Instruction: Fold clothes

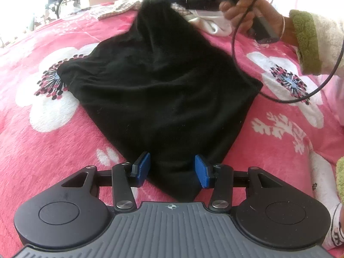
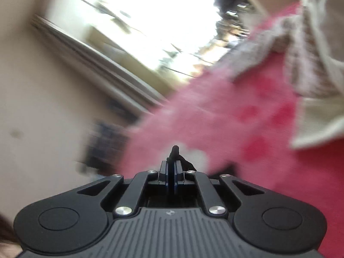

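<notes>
A black garment (image 1: 163, 81) lies spread on a pink floral blanket (image 1: 53, 142), one corner toward the left gripper (image 1: 173, 169). That gripper's blue pads (image 1: 143, 165) stand apart, one on each side of the near corner; neither visibly presses the cloth. At 1 o'clock from the garment's centre, a hand (image 1: 243, 15) in a cream sleeve with a green cuff (image 1: 306, 40) holds the right gripper (image 2: 171, 167). Its jaws are closed on a tuft of the black garment, lifting the far end off the blanket. A black cable (image 1: 234, 49) loops down at 3 o'clock. White cloth (image 1: 211, 22) lies at 1 o'clock, beyond the garment.
</notes>
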